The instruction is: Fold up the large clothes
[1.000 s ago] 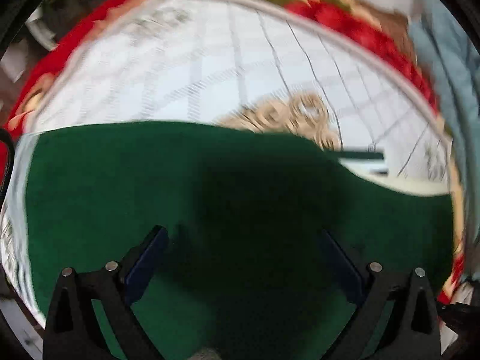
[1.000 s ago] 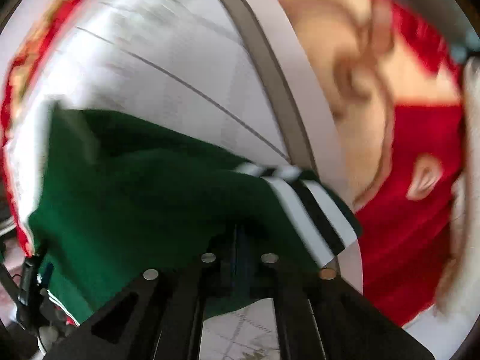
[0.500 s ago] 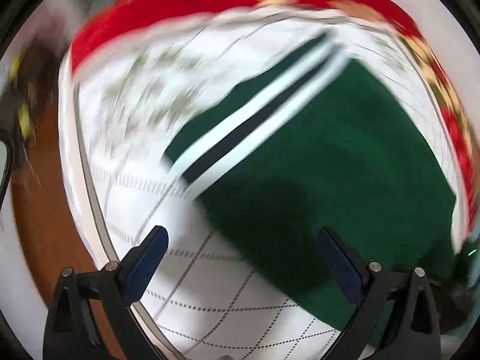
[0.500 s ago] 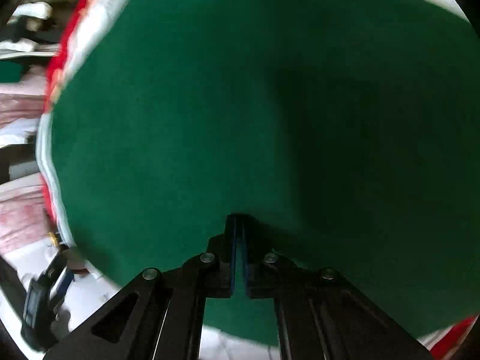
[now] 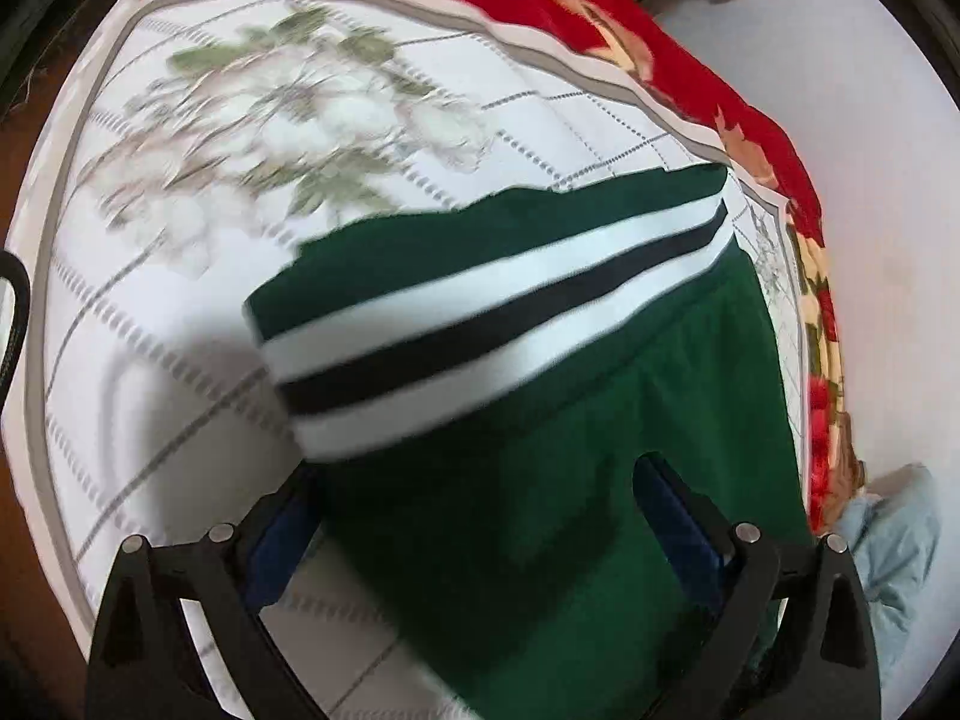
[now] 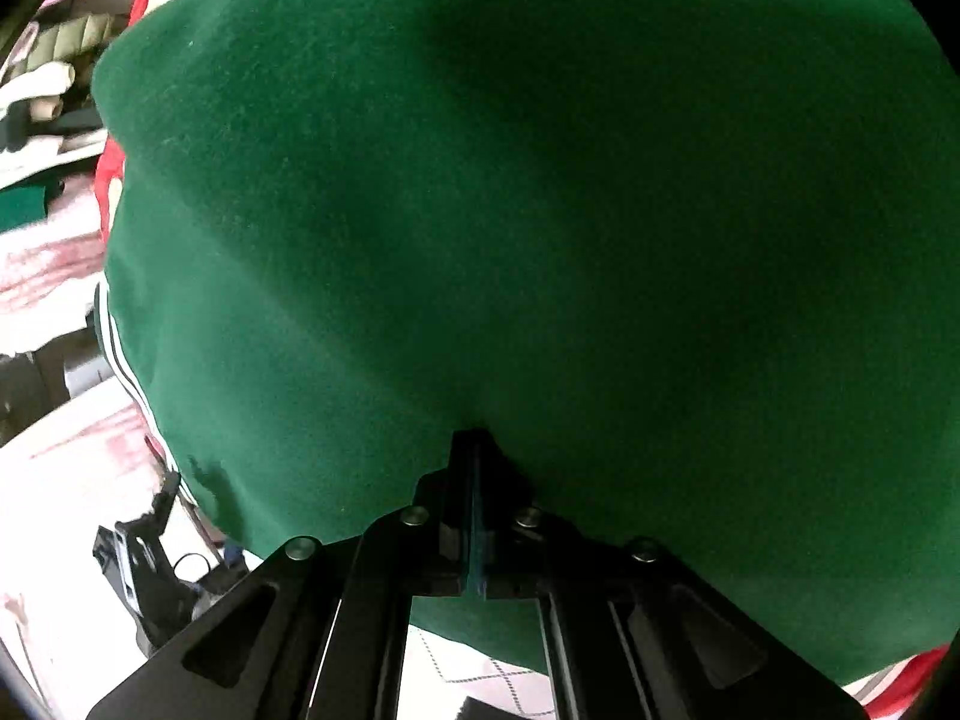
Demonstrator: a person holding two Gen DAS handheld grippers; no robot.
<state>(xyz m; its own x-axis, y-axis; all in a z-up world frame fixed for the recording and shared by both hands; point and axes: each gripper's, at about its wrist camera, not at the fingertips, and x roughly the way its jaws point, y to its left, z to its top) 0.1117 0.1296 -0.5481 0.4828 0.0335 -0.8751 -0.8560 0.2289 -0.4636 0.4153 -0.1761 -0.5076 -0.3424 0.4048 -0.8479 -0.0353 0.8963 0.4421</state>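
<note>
The left gripper (image 5: 480,516) has its two black fingers spread wide, right over the soft dark green garment (image 5: 540,480) with white and black stripes. The right gripper (image 6: 474,480) has its fingers pressed together at the green cloth; I cannot tell if cloth is pinched between them. The garment lies on a white flowered bedspread (image 5: 240,150). Behind that is a red flowered blanket (image 5: 600,18).

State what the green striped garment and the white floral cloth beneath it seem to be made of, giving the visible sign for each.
Green garment with white and black stripes: probably a soft knit or fleece, matte; the right wrist view shows a fine fuzzy nap. White cloth with grey grid lines and floral print: likely smooth woven or quilted cotton, matte; the dashed lines look like stitching, though blur leaves this open.
</note>
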